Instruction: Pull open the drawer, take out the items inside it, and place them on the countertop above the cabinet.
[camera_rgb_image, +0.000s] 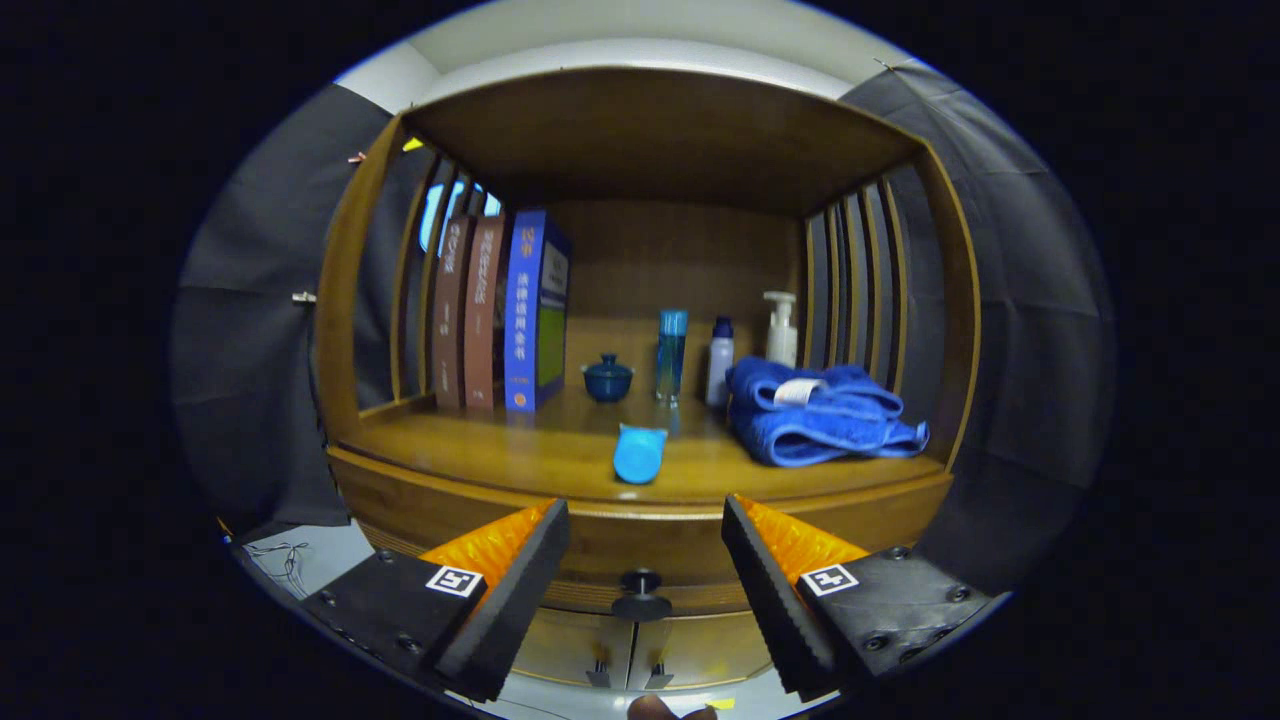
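Two fingers of the gripper (645, 560) stand spread wide with nothing between them but open air, and straight ahead in that gap sits the dark round knob (641, 592) of the drawer (640, 560), whose wooden front looks closed, though the fingers hide most of it. Below the knob, two lower cabinet doors (640, 645) meet at a seam with small handles.

Above the drawer, the wooden countertop (480, 450) is already crowded. A light blue flat case (639, 452) lies near its front edge, just beyond the fingers. Behind it stand a small dark blue lidded cup (607, 378), a tall blue bottle (671, 354), a white bottle with a dark cap (719, 361) and a white pump bottle (781, 328). A folded blue towel (820, 412) fills the side next to the slatted wall beyond the pump bottle. Three upright books (497, 312), two brown and one blue, lean against the opposite slatted side. A wooden shelf roof (660, 130) covers the whole recess.
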